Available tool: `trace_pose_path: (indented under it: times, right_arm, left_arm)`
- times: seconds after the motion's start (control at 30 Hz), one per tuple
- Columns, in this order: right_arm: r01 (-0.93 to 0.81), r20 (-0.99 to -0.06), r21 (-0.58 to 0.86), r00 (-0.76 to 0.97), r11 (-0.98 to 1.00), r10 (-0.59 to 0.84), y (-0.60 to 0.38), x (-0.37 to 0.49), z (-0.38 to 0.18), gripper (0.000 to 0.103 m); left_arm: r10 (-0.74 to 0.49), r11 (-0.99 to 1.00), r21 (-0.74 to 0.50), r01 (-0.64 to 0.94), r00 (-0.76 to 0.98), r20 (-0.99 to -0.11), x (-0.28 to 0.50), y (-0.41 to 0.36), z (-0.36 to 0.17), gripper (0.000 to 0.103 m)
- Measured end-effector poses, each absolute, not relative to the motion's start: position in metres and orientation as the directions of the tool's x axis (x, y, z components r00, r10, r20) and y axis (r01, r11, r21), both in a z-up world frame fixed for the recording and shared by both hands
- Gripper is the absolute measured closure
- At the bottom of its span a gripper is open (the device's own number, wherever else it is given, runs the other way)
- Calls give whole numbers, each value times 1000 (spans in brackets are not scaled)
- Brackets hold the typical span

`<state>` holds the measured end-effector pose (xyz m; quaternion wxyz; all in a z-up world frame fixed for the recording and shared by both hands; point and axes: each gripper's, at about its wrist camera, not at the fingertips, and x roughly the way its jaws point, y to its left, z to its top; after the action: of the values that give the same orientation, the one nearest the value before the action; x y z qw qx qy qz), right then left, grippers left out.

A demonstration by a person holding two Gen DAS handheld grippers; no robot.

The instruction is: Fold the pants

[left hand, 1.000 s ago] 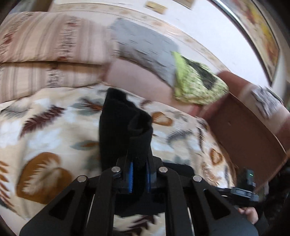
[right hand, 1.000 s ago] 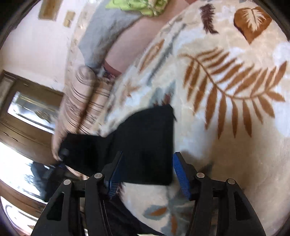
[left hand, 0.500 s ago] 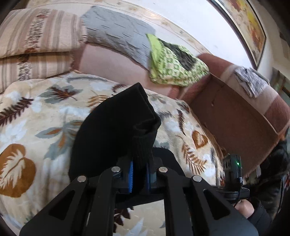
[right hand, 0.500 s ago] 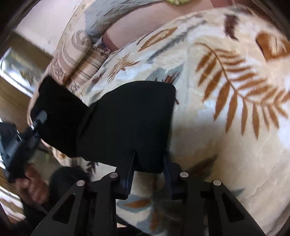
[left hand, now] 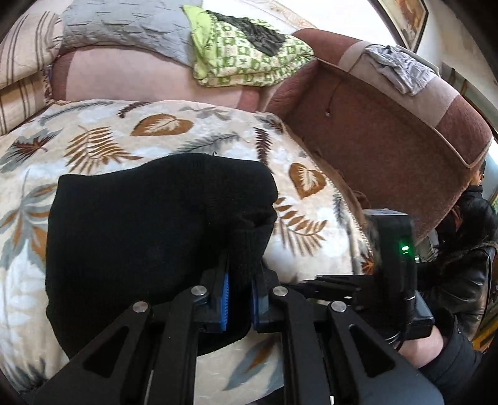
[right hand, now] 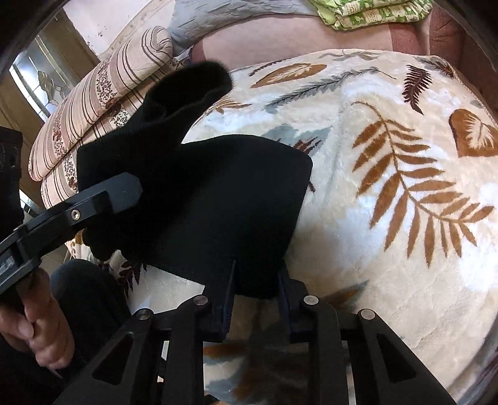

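Observation:
The black pants (left hand: 149, 224) lie partly folded on a leaf-patterned blanket (left hand: 162, 124). My left gripper (left hand: 239, 296) is shut on a bunched edge of the pants and holds it over the folded part. In the right wrist view the pants (right hand: 224, 199) spread flat in front of my right gripper (right hand: 256, 289), whose jaws are closed in on the near corner of the cloth. The left gripper (right hand: 93, 199) shows at the left of that view with the lifted cloth end rising above it.
Striped pillows (right hand: 102, 93) lie at the left. A grey quilt (left hand: 124, 28) and a folded green blanket (left hand: 246, 59) sit on the brown sofa back (left hand: 389, 131). A grey cloth (left hand: 395, 68) lies on the armrest. The blanket (right hand: 404, 187) is bare on the right.
The left gripper has carried its end of the pants toward the right gripper and lower over the fold. The right gripper went from open to closed on the pants' near corner.

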<state>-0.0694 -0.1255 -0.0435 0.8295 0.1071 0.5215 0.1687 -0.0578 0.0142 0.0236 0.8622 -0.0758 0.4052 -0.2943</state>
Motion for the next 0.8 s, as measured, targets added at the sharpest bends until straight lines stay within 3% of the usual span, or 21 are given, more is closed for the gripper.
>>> trace_pose_path:
  times: [0.27,0.37,0.53,0.67,0.73,0.8]
  right_arm:
    - [-149,-820,390,393,909,416,-130,-68,-44,79]
    - [-137,-814,415,386,899,434,-133,-68,-47,73]
    - [-97,-795,468,388,879,466,-148,-71,-46,66]
    - [-38,-786,452,456,891,418,-175,-86,-33,64]
    - [15,-788,382,528,924,317,-191,-95,-21,62]
    - [21,-746,331,618,944,248,-198,-103,-3,62]
  left_arm:
    - [-526,833,-322,450,464,-712,-56,-26,0,95]
    - [-523,839,-339,426,460,-717,-52,-23,-12,92]
    - [-660,744,-493,452,377,-650,-57,-11,-4,53]
    - [-753,658,-573,488,414,-512,-88,27,33,49]
    - [-740,668,-590,454,492,-459,-94,57,45,46]
    - [-686,705,-613,356,562,-463,-85,86,46,46]
